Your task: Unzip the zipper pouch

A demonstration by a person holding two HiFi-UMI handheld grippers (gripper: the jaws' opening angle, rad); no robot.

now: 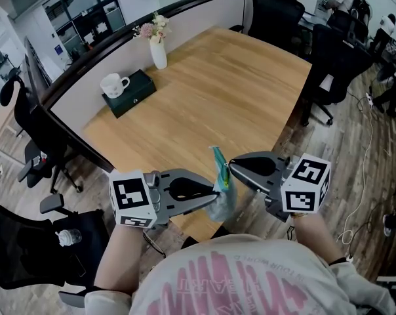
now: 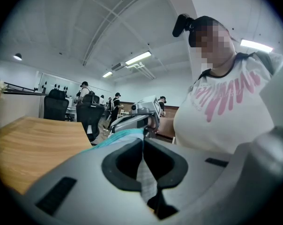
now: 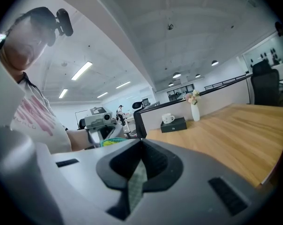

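Observation:
Both grippers hold a small zipper pouch in the air over the near edge of the wooden table, close to the person's chest. The pouch has a teal-green top edge and a pale see-through mesh body. My left gripper is shut on its lower part, and grey mesh shows pinched between the closed jaws of the left gripper. My right gripper is shut on the upper edge from the other side. A strip of mesh sits between the closed jaws of the right gripper. The zipper pull is hidden.
A white vase with flowers stands at the table's far left. A white mug sits on a dark green box nearby. Black office chairs stand to the right and another beyond the left partition.

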